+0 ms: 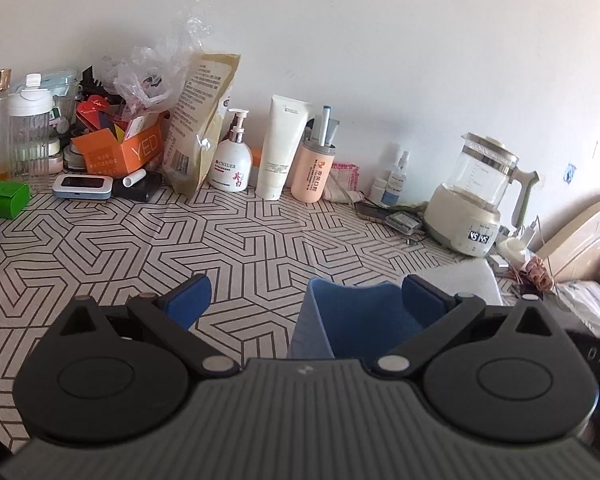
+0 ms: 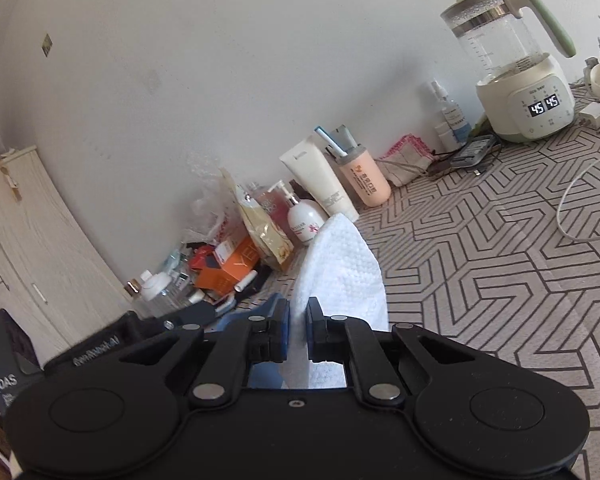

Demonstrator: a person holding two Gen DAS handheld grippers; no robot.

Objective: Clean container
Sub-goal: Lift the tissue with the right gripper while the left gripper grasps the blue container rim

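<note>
Right gripper (image 2: 298,334): its two blue-padded black jaws are clenched on a white, dimple-textured paper towel (image 2: 342,268), which stands up from the pads as a broad folded sheet and leans toward the back wall. Just left of and below the pads, a sliver of the blue plastic container (image 2: 236,320) shows, partly hidden by the gripper body.

Left gripper (image 1: 304,300): the jaws stand wide apart, released. The blue plastic container (image 1: 352,328), open-topped with straight walls, sits between them, close against the right-hand blue pad (image 1: 420,300); the left-hand pad is well clear of it. Whether the right-hand pad touches the wall cannot be told.

Both grippers hang over a counter covered in a cream sheet with a black geometric line pattern (image 1: 220,248). Along the counter's back edge, against the white wall, stand in a row from left to right: an orange cardboard box (image 1: 116,152) stuffed with small items and clear plastic wrap, a tan printed pouch (image 1: 198,128), a white pump bottle (image 1: 233,160), a white squeeze tube (image 1: 280,148) and a peach cylindrical cup (image 1: 314,170) holding brushes. Toward the back right corner stands a glass kettle on a cream base (image 1: 476,196) with a lit display.
</note>
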